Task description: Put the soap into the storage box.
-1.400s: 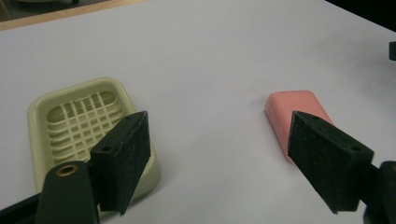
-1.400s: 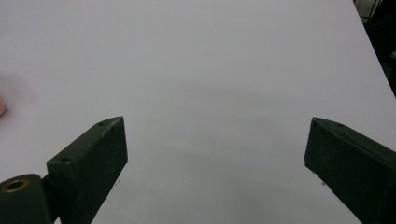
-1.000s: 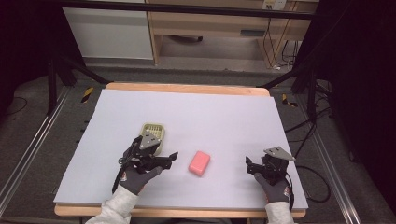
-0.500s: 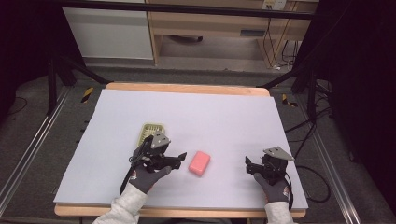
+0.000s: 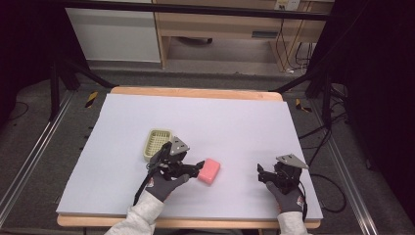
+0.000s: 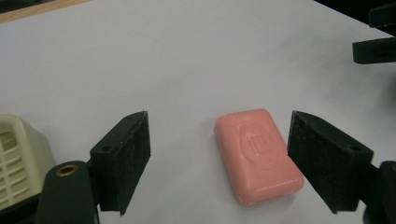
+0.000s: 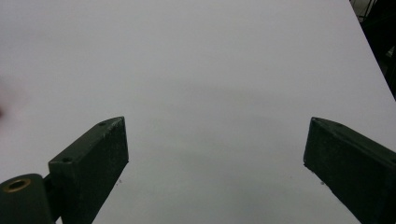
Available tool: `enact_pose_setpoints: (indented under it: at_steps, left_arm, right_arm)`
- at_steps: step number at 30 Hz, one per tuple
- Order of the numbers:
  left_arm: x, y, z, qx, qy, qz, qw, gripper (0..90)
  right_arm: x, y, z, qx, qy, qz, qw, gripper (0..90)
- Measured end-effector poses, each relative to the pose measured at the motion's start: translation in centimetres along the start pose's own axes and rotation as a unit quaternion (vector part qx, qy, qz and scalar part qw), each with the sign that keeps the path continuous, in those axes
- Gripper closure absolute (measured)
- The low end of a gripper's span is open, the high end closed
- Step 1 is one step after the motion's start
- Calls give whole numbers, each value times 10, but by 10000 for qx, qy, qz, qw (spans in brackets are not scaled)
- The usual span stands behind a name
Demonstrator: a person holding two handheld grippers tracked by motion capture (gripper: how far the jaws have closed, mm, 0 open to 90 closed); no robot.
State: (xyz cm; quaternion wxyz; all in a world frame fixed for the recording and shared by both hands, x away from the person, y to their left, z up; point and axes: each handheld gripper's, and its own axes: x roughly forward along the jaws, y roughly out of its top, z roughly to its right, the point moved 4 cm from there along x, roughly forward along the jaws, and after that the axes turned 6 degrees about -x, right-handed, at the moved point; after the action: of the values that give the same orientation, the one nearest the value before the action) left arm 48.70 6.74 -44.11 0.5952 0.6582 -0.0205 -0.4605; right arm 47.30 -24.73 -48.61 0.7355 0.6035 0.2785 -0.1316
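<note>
From above, my left claw [image 5: 195,168] sits just left of the pink soap [image 5: 209,171], the cream basket [image 5: 156,143] behind it; my right claw [image 5: 261,173] rests well right of the soap. Along my left claw [image 6: 218,161], released, the soap [image 6: 258,155] lies between the jaws, untouched. My right claw [image 7: 215,163] gapes over bare mat [image 7: 210,70].

A lab recording station

A white-topped table [image 5: 195,117] stands among black tripod legs [image 5: 78,73], floor rails [image 5: 29,161] and trailing cables [image 5: 288,49], with dark curtains [image 5: 381,73] beside it.
</note>
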Motion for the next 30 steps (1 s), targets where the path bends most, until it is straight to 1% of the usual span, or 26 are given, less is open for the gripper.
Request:
enact_pose_setpoints:
  at_steps: [7, 18, 21, 22, 25, 30]
  left_arm:
    - [13, 1, 8, -16, -48, -54, 10000, 206]
    - [24, 1, 15, 45, -16, -148, 9999, 205]
    - [26, 0, 17, 90, 1, -189, 9998, 205]
    - [27, 0, 17, 74, 1, -207, 9998, 205]
    - [31, -2, 20, 138, -2, -278, 9995, 204]
    - [37, -4, 23, 141, 10, -360, 9993, 196]
  right_arm:
    - [-1, 0, 0, 4, -29, 16, 10000, 71]
    - [0, 0, 0, -1, -9, -7, 10000, 70]
    - [0, 0, 0, -3, -1, -5, 10000, 70]
    - [0, 0, 0, -1, 2, -4, 10000, 70]
    - [0, 0, 0, 5, 4, -19, 10000, 70]
    - [0, 0, 0, 17, 14, -22, 10000, 70]
